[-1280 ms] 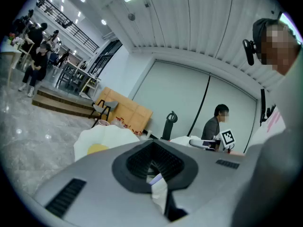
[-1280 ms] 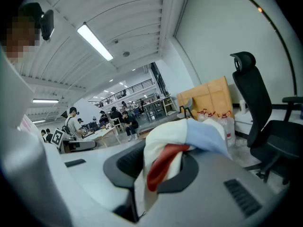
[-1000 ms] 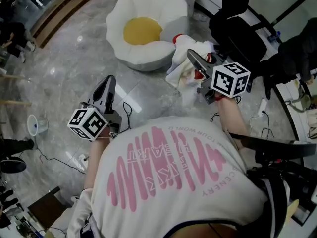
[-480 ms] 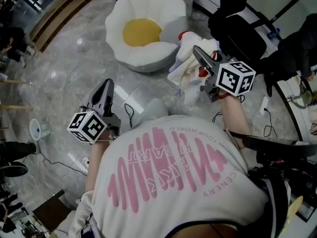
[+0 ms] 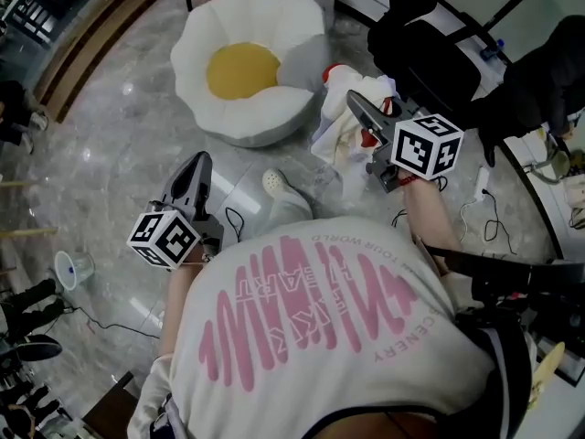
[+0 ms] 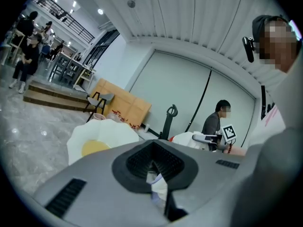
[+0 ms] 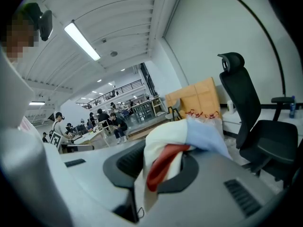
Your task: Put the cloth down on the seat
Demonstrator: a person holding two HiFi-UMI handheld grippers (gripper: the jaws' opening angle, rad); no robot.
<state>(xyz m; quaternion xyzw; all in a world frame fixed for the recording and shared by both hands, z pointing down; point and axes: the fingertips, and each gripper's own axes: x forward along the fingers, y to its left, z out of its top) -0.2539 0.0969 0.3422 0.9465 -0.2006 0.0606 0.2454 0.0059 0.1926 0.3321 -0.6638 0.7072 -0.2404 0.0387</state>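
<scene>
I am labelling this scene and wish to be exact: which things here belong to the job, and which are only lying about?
Belong to the job: the cloth, held by the right gripper; the egg-shaped floor seat.
Only lying about: the black office chair; the floor cable.

White T-shirt (image 5: pixel 320 337), pink print (image 5: pixel 292 314); grey left gripper (image 5: pixel 202 161), right gripper (image 5: pixel 352 99), black-white marker cubes (image 5: pixel 164 239).

- Your cloth (image 5: pixel 336 140): white with red and pale blue patches, bunched, pinched in your right gripper's (image 5: pixel 355 103) jaws, hanging near the seat's edge.
- Your seat (image 5: pixel 196 62): egg-shaped cushion, white rim, yellow centre, resting on the floor (image 5: pixel 110 135).
</scene>
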